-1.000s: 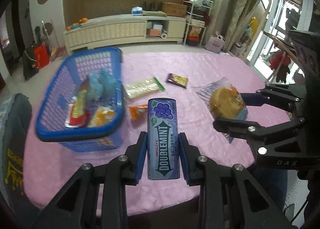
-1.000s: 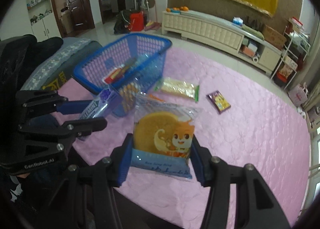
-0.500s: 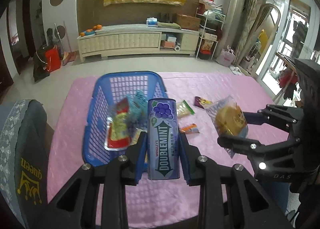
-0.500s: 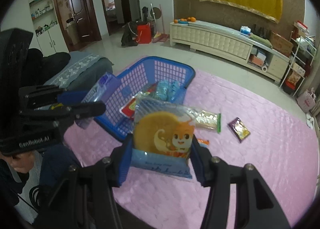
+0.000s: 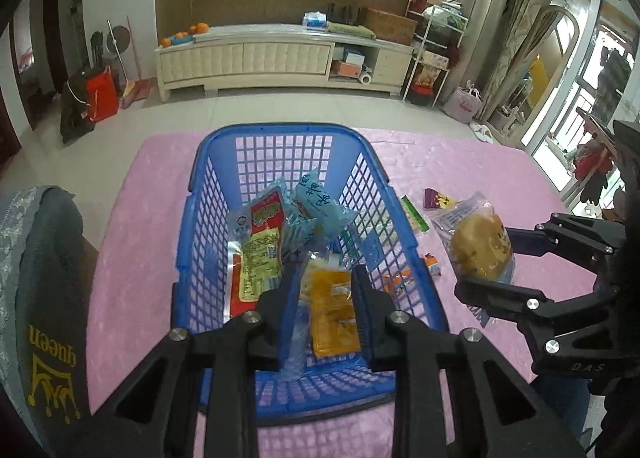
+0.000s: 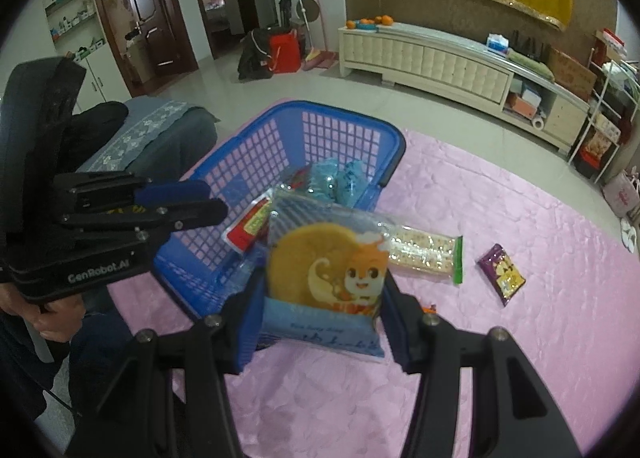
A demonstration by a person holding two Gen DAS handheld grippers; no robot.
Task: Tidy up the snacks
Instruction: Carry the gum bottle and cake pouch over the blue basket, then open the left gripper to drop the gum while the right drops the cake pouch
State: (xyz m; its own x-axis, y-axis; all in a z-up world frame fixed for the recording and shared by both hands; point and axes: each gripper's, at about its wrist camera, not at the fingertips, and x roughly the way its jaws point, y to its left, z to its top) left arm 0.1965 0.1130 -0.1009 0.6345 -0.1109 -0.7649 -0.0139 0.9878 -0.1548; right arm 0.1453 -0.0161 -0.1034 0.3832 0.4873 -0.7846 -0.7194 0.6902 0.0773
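Pink tabletop (image 6: 520,338) under me, I am hovering the empty, parted left gripper (image 5: 322,290) above the basket (image 5: 280,133) while the right gripper (image 6: 320,310), jaws clamping the cake packet (image 6: 326,278), should be releasing only over the rim.

A blue mesh basket (image 5: 208,217) holds snack packets; a cake packet (image 6: 326,278) stands upright beside it.

Blue lattice basket (image 5: 208,217) on a pink quilted worktop (image 6: 500,338); purple packet (image 6: 502,274); orange-and-blue cartoon-fox cake bag (image 6: 328,278); black fingers (image 5: 362,298).
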